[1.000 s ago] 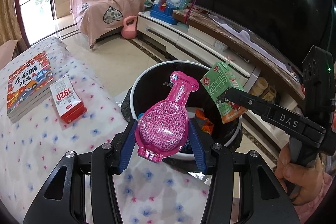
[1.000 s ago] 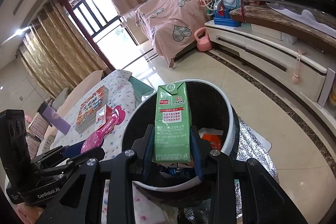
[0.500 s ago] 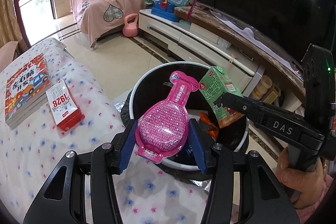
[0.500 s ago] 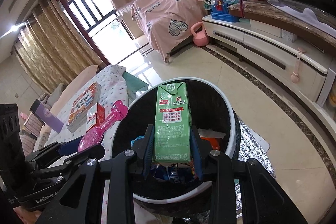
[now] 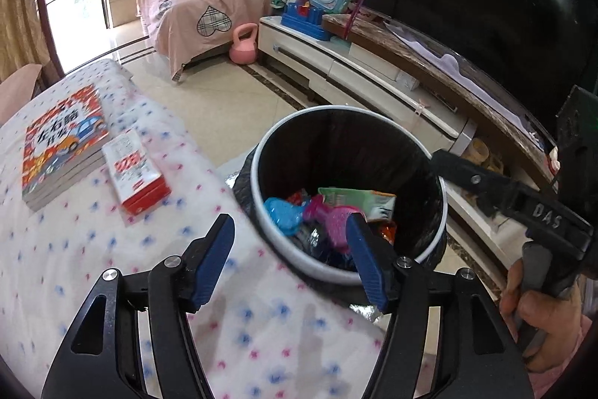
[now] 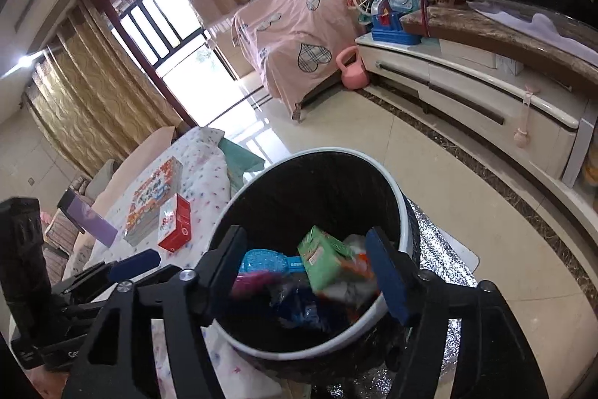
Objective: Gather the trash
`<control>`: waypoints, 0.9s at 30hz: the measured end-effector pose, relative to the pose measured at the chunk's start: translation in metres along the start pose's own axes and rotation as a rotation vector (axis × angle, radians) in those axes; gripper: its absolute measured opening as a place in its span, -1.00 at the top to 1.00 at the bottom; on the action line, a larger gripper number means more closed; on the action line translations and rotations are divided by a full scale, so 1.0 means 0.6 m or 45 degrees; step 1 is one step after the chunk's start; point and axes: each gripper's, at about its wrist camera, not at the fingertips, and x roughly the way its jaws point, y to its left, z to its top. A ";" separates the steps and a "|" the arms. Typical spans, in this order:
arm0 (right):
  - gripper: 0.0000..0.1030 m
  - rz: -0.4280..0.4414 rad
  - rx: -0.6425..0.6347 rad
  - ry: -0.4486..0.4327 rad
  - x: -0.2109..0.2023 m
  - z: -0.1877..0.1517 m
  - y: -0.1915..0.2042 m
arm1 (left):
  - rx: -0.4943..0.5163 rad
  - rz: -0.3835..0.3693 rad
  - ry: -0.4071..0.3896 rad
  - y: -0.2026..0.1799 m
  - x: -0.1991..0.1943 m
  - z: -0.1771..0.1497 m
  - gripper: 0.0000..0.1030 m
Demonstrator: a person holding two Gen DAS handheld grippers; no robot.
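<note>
A black-lined trash bin with a white rim (image 5: 351, 108) stands on the floor beside the cloth-covered table. Inside it lie a pink pouch (image 5: 332, 215), a green carton (image 5: 355, 199) and a blue pouch (image 5: 282, 212). My left gripper (image 5: 289, 223) hovers over the bin's near edge; its jaws are opening and hold nothing. In the right wrist view my right gripper (image 6: 304, 232) hangs over the bin (image 6: 336, 150), also opening and holding nothing. The green carton (image 6: 321, 257) lies blurred below it, clear of both pads. The pink pouch (image 6: 254, 281) is a blur.
A stack of books (image 5: 63, 144) and a red and white box (image 5: 136, 171) lie on the floral tablecloth (image 5: 112, 249). A low TV cabinet (image 5: 355, 70) and a pink kettlebell (image 5: 243, 43) stand beyond the bin. A silver mat (image 6: 441, 249) lies under it.
Both grippers have opened. The pink pouch left the left gripper and the green carton left the right one; both now lie in the bin.
</note>
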 end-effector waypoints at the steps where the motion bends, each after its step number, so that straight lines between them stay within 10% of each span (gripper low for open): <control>1: -0.46 0.000 0.005 -0.014 -0.008 -0.004 0.000 | -0.014 -0.004 0.000 0.005 -0.005 -0.005 -0.24; 13: -0.92 0.024 0.022 -0.078 -0.067 -0.059 0.039 | -0.183 -0.034 -0.057 0.060 -0.089 -0.097 -0.48; 27: -0.96 -0.048 -0.099 -0.184 -0.134 -0.155 0.133 | -0.293 -0.041 -0.250 0.123 -0.213 -0.205 -0.79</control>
